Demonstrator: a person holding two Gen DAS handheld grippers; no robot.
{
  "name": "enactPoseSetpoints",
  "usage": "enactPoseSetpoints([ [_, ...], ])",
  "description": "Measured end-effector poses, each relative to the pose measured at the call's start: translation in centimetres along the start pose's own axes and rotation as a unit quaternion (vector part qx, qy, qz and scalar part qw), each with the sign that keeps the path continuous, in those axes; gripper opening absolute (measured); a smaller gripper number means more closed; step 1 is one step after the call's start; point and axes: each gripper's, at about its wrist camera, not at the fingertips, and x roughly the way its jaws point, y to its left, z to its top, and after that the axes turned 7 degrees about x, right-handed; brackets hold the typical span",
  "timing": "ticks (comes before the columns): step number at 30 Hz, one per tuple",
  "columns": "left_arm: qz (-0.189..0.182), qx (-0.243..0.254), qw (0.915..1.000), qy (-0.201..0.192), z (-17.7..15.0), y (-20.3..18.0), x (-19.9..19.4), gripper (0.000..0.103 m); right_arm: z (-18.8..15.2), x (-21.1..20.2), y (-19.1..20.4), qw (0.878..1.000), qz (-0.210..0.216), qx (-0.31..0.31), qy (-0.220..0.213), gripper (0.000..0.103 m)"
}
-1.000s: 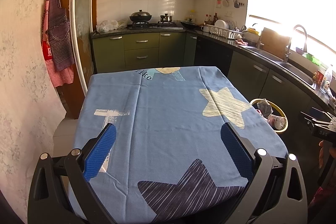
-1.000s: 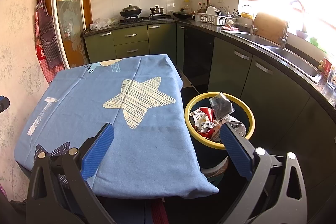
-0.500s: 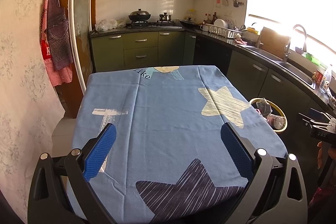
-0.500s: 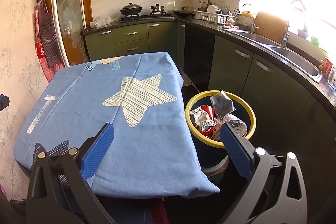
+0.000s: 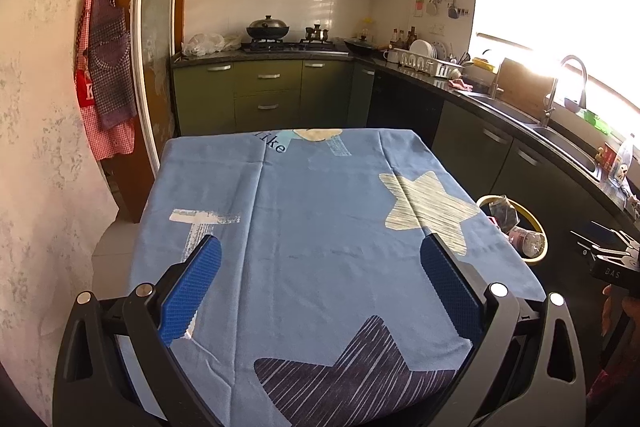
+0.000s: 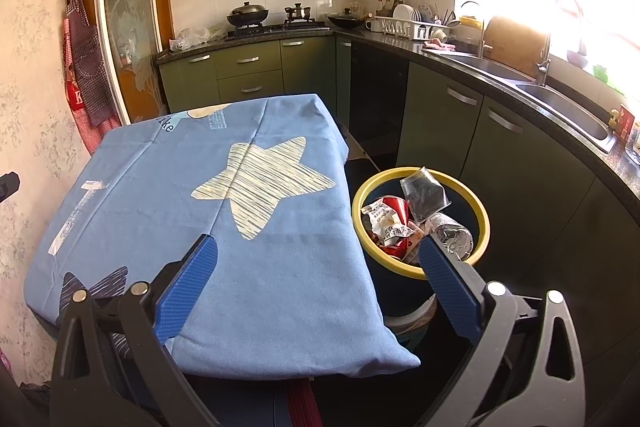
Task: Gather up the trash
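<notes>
Trash sits heaped in yellow-rimmed bin just beside table; cloth bare, nothing visibly left to collect; left gripper and right gripper both spread wide, empty; task looks essentially finished.

Left gripper and right gripper: black plastic frames with triangular cut-outs, round silver screw heads at the pivots, and two fingers faced with ribbed blue pads (identical on both units).
</notes>
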Motion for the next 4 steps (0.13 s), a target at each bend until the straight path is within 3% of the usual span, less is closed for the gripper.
enactPoseSetpoints([
  [4, 0.01, -0.005, 0.9997, 0.023, 0.5, 1.3, 2.9, 0.098, 0.7, 1.9, 0.6, 1.0, 0.003, -0.014, 0.015, 0.096],
])
